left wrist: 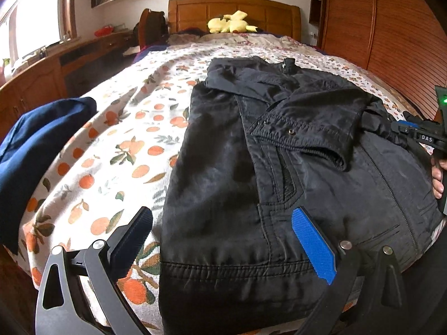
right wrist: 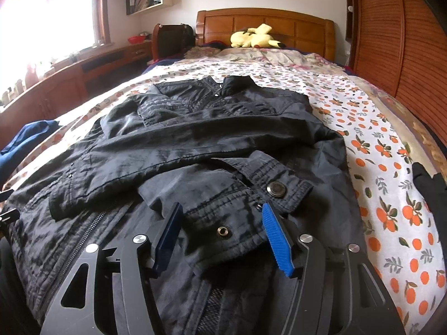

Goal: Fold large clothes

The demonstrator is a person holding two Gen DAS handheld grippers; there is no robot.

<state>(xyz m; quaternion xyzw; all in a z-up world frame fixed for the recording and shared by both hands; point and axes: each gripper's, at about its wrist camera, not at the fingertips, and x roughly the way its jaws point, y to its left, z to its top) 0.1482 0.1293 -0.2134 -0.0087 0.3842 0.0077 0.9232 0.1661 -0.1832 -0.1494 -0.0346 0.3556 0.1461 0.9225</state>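
Black linkage arms, silver screws, ribbed blue fingers (right wrist: 278,241); possibly a black sleeve (right wrist: 430,187).

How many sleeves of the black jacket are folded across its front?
2. One sleeve lies across the middle of the black jacket; the other sleeve, nearer, ends between the open jaws of the right gripper.

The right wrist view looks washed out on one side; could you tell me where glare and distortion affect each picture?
Right wrist view: the window at upper left is blown out white, the black jacket stays readable. Left wrist view: milder window glare at upper left, fisheye bending of the bed and wardrobe.
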